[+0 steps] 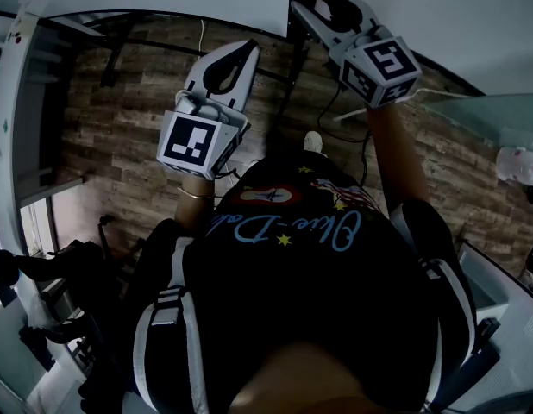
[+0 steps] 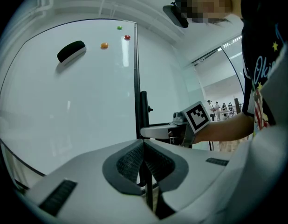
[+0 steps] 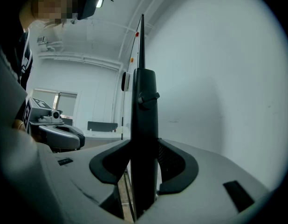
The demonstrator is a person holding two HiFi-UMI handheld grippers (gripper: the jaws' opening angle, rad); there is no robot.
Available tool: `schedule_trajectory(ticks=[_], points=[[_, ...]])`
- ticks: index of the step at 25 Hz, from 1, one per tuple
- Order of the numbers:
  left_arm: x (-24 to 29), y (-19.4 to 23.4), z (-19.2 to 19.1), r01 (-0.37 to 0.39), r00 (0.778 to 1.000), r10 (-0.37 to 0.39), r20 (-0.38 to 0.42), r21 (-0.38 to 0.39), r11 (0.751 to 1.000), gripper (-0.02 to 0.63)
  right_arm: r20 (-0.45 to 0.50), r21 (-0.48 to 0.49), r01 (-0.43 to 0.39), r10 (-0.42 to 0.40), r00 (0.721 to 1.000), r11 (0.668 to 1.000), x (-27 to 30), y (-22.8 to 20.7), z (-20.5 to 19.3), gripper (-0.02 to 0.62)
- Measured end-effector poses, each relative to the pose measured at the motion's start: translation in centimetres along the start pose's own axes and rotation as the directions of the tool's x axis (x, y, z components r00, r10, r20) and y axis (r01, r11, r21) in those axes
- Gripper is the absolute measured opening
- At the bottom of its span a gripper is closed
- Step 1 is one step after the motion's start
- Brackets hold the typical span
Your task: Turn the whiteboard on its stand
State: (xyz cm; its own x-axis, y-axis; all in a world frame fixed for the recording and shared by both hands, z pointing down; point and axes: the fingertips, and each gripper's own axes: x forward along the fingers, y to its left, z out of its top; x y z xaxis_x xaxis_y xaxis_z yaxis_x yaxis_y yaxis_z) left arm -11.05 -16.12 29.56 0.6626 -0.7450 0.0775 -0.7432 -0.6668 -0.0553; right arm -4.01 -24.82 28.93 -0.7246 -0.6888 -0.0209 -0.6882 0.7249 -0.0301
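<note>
Right tongs (image 3: pixel 144 171) clamp the stand post (image 3: pixel 145 101). Left tongs (image 2: pixel 143 146) look pinched shut on the whiteboard (image 2: pixel 65 106) at its thin vertical edge, just beside the post. Turning axis is vertical, straight ahead.

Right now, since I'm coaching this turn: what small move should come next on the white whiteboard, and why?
Probably push both grippers sideways together, slowly, to start the swing. The left gripper and the right gripper are each shut on the black upright bar at the edge of the white whiteboard, so the hold looks set.
</note>
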Motion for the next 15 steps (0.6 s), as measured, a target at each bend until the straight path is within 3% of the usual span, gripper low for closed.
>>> schedule_trajectory(ticks=[15], points=[[-1.0,0.3,-0.5,-0.023,1.0,0.023,0.003,-0.013,1.0,0.002,-0.012,-0.018,-0.059,0.059,0.998,0.998,0.5,2.5,-0.3,0.179]])
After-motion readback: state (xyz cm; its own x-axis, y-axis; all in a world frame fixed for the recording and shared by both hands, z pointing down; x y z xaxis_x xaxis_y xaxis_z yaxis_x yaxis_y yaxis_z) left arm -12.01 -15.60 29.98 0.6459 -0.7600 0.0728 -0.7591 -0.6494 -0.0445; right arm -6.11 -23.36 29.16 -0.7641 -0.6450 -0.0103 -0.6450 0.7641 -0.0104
